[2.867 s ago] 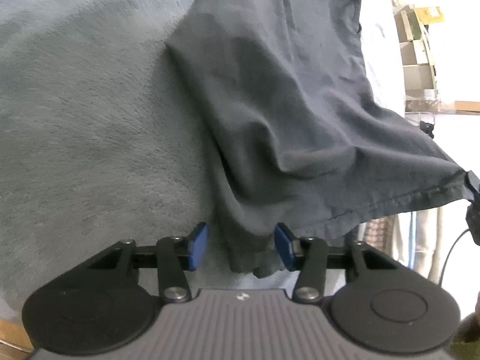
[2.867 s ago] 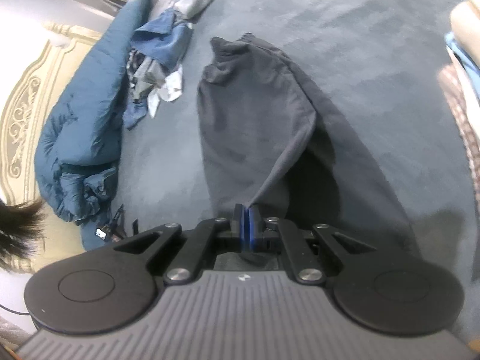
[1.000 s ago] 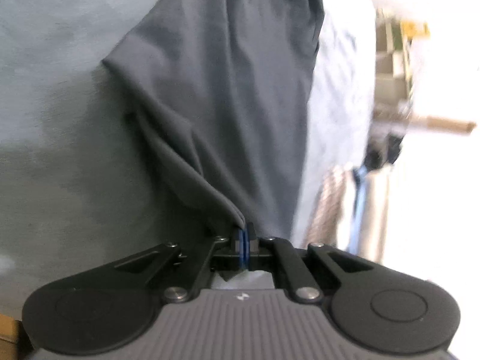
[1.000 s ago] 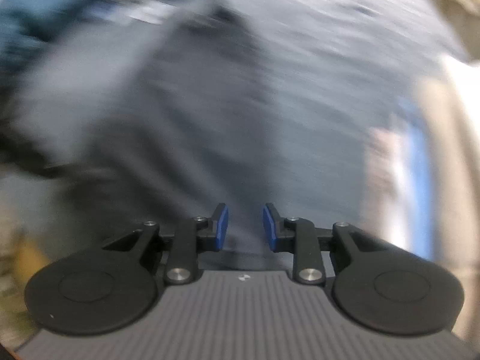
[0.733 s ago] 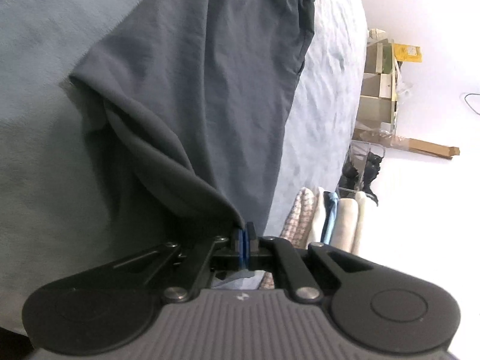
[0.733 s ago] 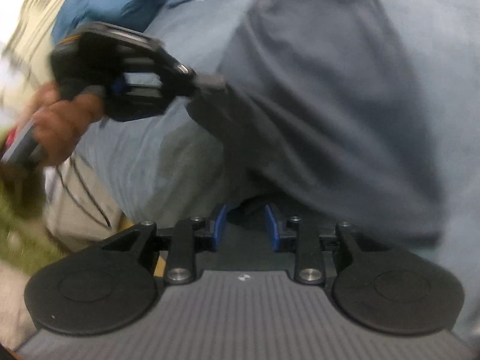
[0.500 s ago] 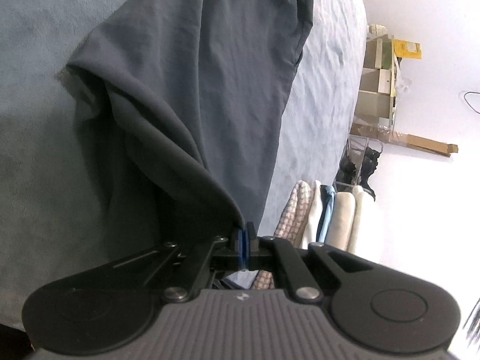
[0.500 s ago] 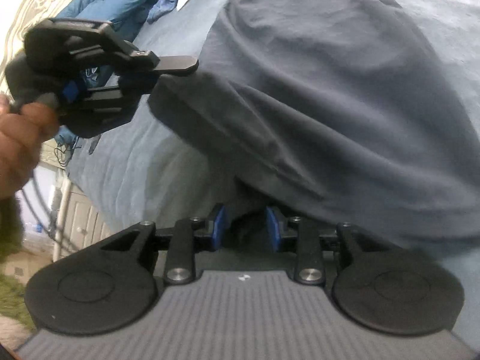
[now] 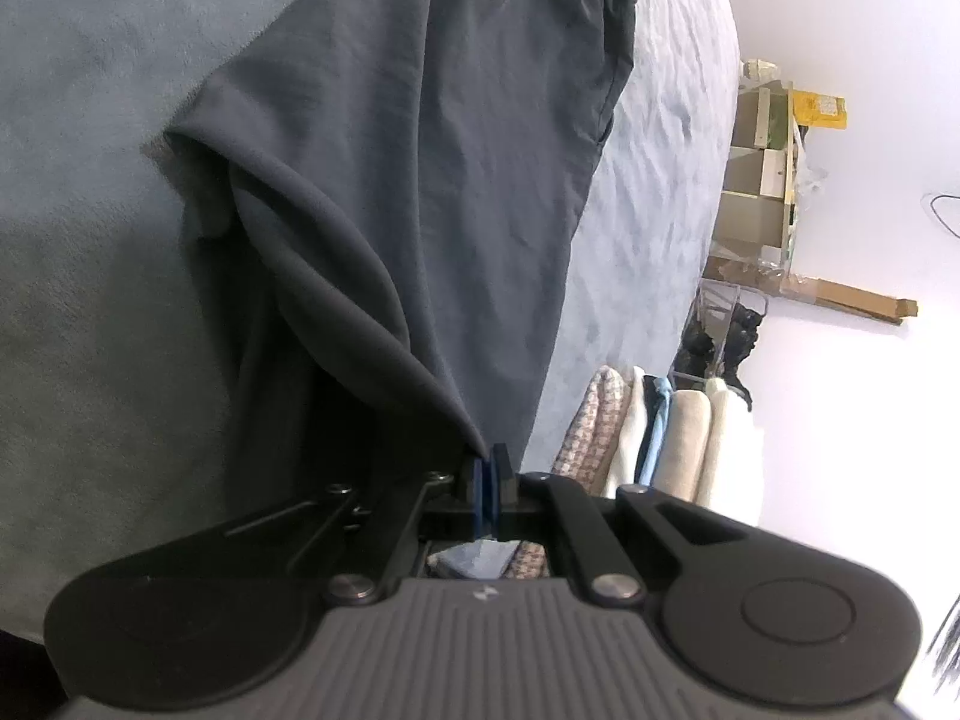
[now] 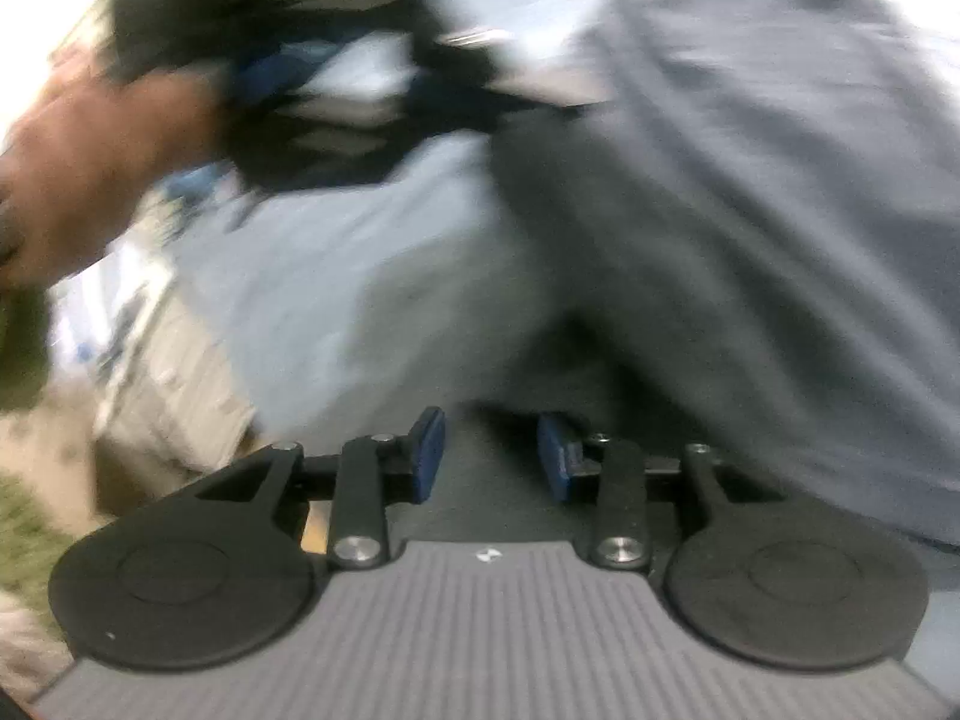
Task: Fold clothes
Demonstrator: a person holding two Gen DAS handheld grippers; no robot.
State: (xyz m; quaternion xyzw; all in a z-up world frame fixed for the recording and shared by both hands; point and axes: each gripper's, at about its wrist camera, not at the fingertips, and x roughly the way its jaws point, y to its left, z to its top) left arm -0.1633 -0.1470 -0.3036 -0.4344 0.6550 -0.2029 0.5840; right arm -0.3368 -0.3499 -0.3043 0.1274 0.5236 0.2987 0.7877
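Dark grey shorts (image 9: 456,138) lie on a blue-grey blanket (image 9: 84,192), the elastic waistband at the far end. My left gripper (image 9: 485,457) is shut on a lifted corner of the shorts, and the cloth rises from the blanket to its blue pads. In the blurred right wrist view my right gripper (image 10: 491,450) hangs low over the near edge of the shorts (image 10: 750,228). Its jaws are opening, dark cloth shows in the gap, and the pads do not press on it. The left gripper (image 10: 336,60) and the hand (image 10: 90,168) holding it appear at upper left there.
A stack of folded clothes (image 9: 654,438) lies at the blanket's right edge. Beyond it stand shelves with boxes (image 9: 762,174) against a white wall. A blue garment pile is a blur at the top of the right wrist view.
My left gripper stayed shut on the shorts corner and barely moved. My right gripper dropped toward the near edge of the shorts and its jaws spread wider.
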